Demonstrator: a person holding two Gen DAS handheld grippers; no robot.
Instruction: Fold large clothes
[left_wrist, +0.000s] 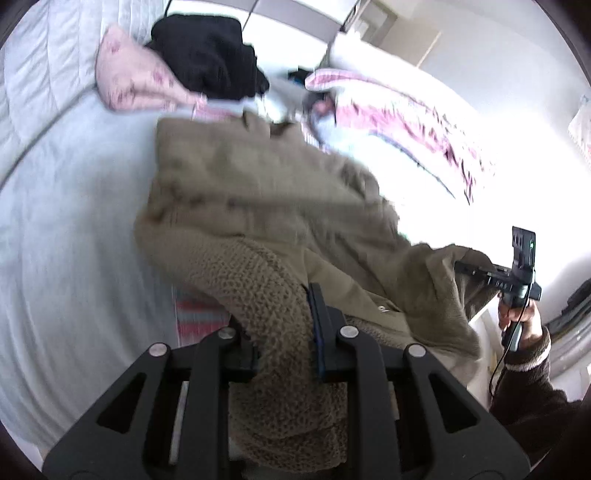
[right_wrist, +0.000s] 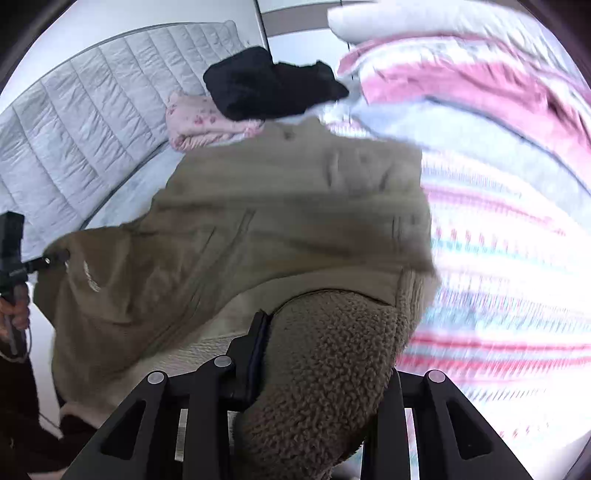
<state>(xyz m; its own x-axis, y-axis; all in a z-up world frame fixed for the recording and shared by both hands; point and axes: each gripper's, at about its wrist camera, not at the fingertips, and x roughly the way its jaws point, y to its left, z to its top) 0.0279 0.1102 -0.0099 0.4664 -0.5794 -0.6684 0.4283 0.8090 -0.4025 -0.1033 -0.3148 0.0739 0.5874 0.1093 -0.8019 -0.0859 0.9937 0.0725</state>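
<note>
An olive-brown jacket with a curly fleece lining lies spread on the bed, its near edge lifted. My left gripper is shut on a bunch of its fleece lining. My right gripper is shut on the fleece at the jacket's other near corner. The right gripper also shows in the left wrist view, clamped on the jacket's corner. The left gripper shows at the left edge of the right wrist view, holding the fabric. The frames are blurred.
A black garment lies on a pink folded one at the far end of the bed. A pink-striped blanket lies to the right. A grey quilted headboard runs along the left.
</note>
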